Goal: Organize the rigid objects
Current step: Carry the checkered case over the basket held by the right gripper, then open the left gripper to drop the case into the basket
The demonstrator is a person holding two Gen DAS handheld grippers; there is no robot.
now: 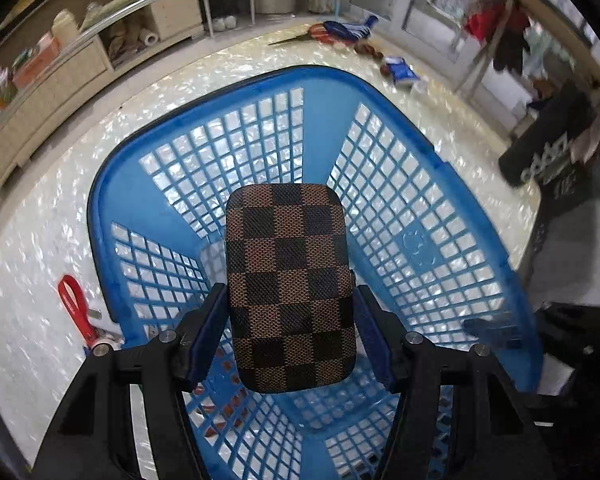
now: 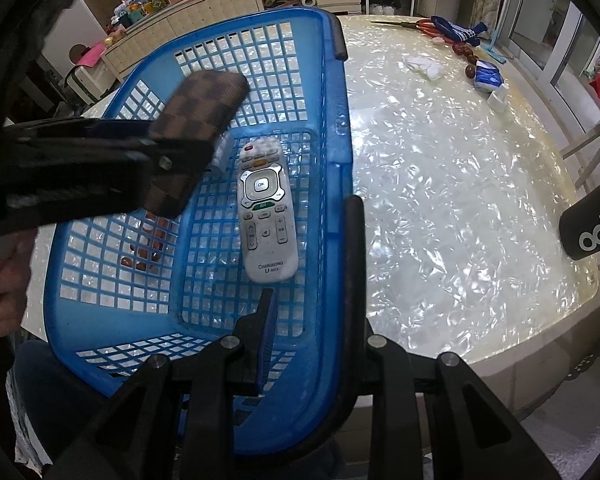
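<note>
the left gripper point(image 1: 290, 320) holds a brown checkered case point(image 1: 290, 284) by its sides, jaws closed on it, above the inside of the blue basket point(image 2: 336, 168). the right gripper point(image 2: 312, 280) has its narrow jaws clamped on the basket's side wall. a white remote point(image 2: 265, 208) lies on the basket floor, on a pearly table point(image 2: 460, 200).
</note>
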